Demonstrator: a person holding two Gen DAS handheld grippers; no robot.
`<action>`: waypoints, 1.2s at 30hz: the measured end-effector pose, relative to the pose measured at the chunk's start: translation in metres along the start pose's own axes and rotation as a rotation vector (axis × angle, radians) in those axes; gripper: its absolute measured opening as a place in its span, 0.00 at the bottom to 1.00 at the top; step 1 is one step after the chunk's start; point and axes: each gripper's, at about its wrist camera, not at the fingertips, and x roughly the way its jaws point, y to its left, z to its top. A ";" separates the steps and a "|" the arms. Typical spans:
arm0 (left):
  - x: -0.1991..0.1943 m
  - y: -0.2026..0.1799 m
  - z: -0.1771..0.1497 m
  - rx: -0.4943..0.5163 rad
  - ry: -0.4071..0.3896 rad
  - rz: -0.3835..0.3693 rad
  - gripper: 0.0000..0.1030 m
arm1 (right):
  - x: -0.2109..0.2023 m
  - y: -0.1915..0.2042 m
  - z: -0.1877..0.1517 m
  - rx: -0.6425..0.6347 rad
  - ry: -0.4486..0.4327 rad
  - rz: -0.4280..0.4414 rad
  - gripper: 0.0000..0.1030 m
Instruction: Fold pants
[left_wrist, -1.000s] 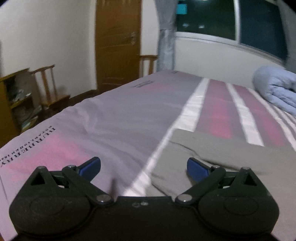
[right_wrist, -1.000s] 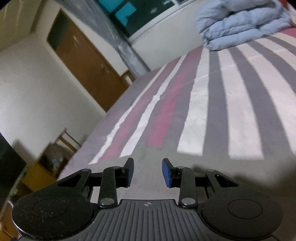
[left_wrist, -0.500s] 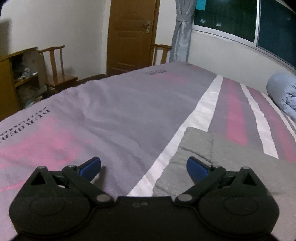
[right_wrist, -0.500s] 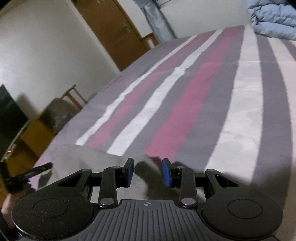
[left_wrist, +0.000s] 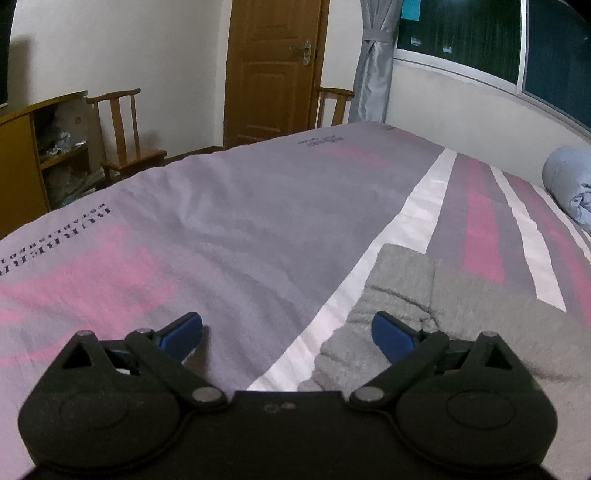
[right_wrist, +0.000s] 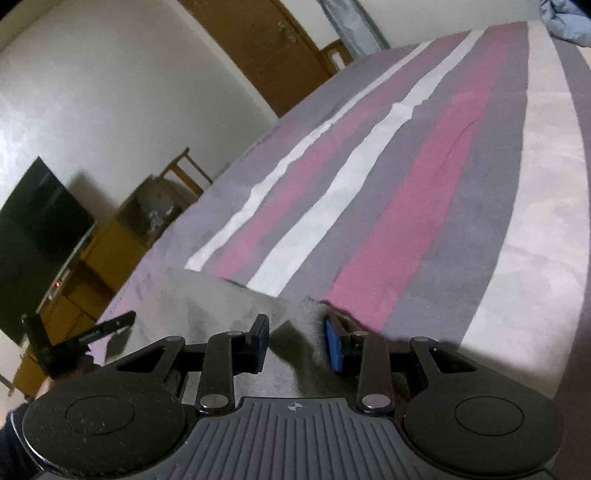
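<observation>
Grey pants (left_wrist: 461, 314) could bunch if the wide-open left hand-held gripper (left_wrist: 286, 334) (right hand-held gripper (right_wrist: 295, 341) narrowly parted, empty) pinches one layer.

One pair of grey pants (left_wrist: 461, 314) lies on one bed (left_wrist: 240, 229). Two claws are in view — the left claw (left_wrist: 286, 332) and the right claw (right_wrist: 295, 343) — each with two blue-padded fingers. Two wooden chairs (left_wrist: 123, 129) stand by the wall. There is one door (left_wrist: 275, 70), one tied curtain (left_wrist: 373, 62), one rolled blue duvet (left_wrist: 569, 184), one television (right_wrist: 40, 221) — and one wooden cabinet (left_wrist: 22, 162).
</observation>
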 end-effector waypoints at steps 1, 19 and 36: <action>0.001 0.000 -0.001 0.004 -0.001 0.003 0.89 | 0.001 0.002 0.001 -0.014 0.009 -0.004 0.33; 0.003 0.001 -0.004 0.007 -0.014 0.020 0.90 | 0.012 0.025 -0.020 -0.200 -0.086 -0.308 0.08; -0.004 0.010 0.001 0.014 -0.008 0.008 0.89 | -0.010 0.042 -0.029 -0.090 -0.153 -0.374 0.08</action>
